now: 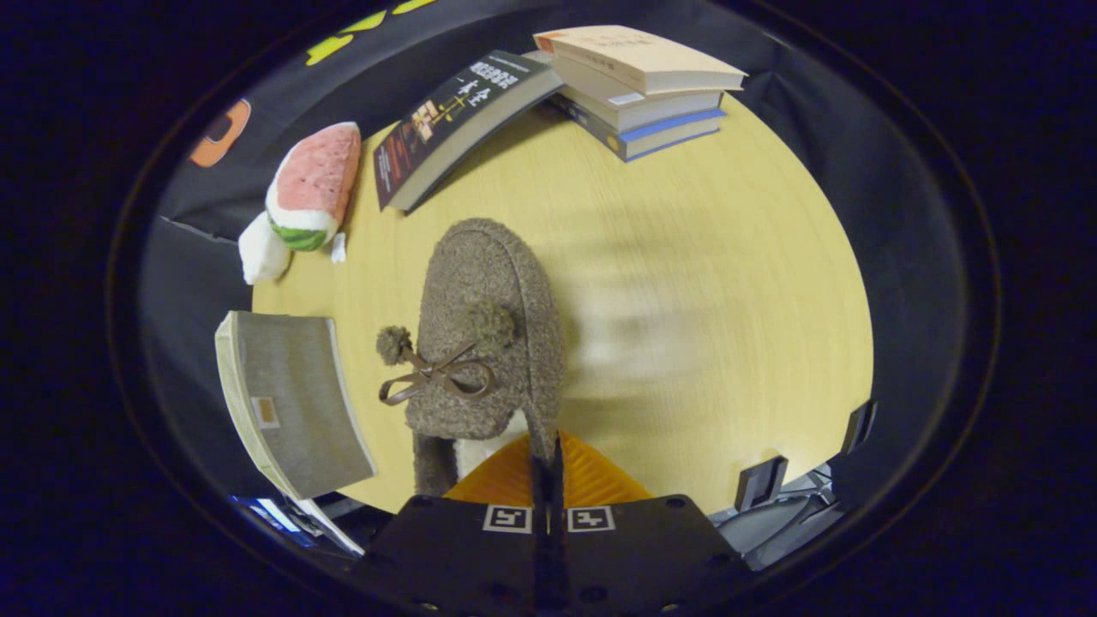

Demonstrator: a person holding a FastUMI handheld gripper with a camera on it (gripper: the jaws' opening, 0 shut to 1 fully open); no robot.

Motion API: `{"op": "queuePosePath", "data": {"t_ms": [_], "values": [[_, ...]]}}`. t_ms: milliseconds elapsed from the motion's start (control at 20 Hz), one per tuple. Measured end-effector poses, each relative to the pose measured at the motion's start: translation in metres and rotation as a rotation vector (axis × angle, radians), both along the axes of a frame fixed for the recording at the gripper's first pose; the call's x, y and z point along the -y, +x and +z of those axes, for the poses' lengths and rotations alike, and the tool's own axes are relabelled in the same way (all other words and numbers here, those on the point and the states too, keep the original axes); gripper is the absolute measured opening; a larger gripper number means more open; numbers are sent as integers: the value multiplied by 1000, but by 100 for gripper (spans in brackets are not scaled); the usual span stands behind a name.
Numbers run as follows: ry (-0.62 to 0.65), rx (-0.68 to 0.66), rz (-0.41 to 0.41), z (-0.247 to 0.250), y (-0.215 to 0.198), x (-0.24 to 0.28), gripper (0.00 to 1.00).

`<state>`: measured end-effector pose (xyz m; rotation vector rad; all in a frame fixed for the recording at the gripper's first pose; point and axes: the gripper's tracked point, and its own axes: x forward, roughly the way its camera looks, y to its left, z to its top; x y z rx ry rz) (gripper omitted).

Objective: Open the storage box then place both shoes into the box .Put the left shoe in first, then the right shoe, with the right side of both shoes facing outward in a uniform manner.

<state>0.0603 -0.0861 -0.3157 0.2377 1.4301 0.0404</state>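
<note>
Brown fuzzy pom-pom slipper (493, 343) mid-frame over pale wooden table (703, 283), long axis running straight ahead from gripper (548, 458); fingers pinched on its heel rim (storage box unseen).

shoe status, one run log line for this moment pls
gripper: shut on fuzzy brown shoe rim | shoe: lifted above table | nearby: watermelon plush, book stack

book stack (638, 90), dark book (458, 124), watermelon plush (310, 187)

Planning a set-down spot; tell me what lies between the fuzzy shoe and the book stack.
Gripper view: only bare tabletop between shoe, gripped by the tongs, and stack.
</note>
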Motion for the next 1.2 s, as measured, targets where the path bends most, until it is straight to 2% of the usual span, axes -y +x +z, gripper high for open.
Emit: {"op": "queuePosePath", "data": {"t_ms": [400, 800, 1000, 1200], "values": [[0, 122, 137, 87, -15, -95, 1], [7, 139, 292, 106, -35, -232, 0], [34, 121, 306, 93, -44, -299, 1], [2, 91, 257, 60, -42, -335, 1]]}}
